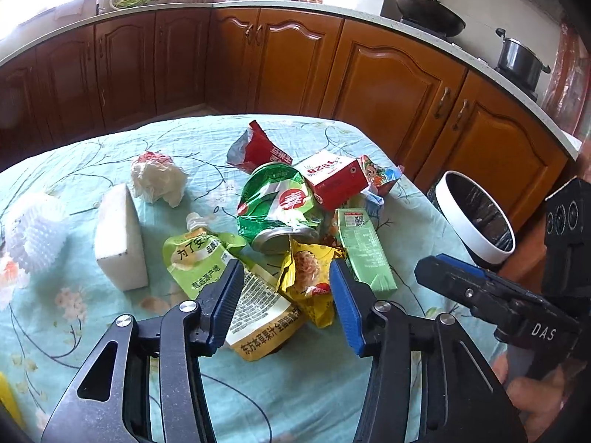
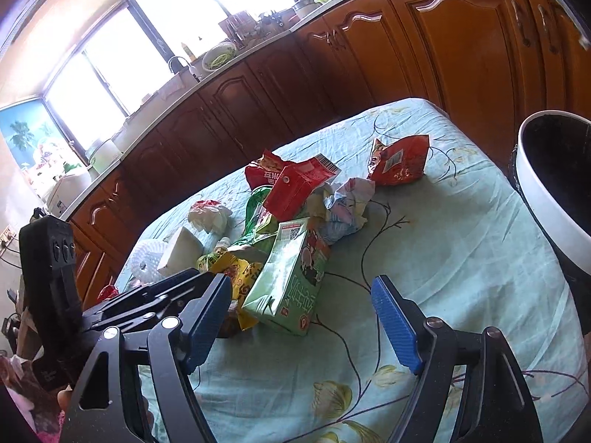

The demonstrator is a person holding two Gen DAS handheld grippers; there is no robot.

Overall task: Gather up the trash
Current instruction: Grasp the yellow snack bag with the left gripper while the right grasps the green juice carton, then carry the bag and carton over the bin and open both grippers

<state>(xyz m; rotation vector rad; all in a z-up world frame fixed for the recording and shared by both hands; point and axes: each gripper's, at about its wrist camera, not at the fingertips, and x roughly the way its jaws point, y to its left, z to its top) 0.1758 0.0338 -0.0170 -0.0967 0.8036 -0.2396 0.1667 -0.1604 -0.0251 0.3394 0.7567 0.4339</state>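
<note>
The left gripper [image 1: 286, 280] had its fingers [image 1: 343, 295] spread apart, grasping nothing. Between them lay a yellow snack wrapper [image 1: 306, 277] and a yellow printed pouch [image 1: 258, 317]; whether the fingers touched either could not be told. Just beyond the left finger lay a light green spout pouch [image 1: 195, 258]. Beside the right finger lay a green drink carton [image 1: 364, 247], flat on the table [image 1: 277, 398].

The right gripper [image 2: 299, 317] likewise had its fingers [image 2: 393, 321] released and wide apart, holding nothing. The same green drink carton [image 2: 291, 288] lay between and just ahead of them, nearer the left finger.

Farther out, the trash formed a loose heap on the floral cloth of the table: a crumpled green foil bag [image 1: 275, 203], a red and white carton [image 1: 332, 177] resting on top of it, a red snack bag [image 1: 258, 147] behind, and a small cartoon-printed packet [image 1: 380, 177] to the right. A white foam block [image 1: 118, 236] stood apart to the left, with crumpled white paper [image 1: 159, 181] behind it and a white foam net [image 1: 35, 232] near the edge.

A white bin with a black liner [image 1: 476, 217] stood off the table's right side, well apart from the heap. Wooden cabinets [image 1: 258, 59] lined the background.
</note>
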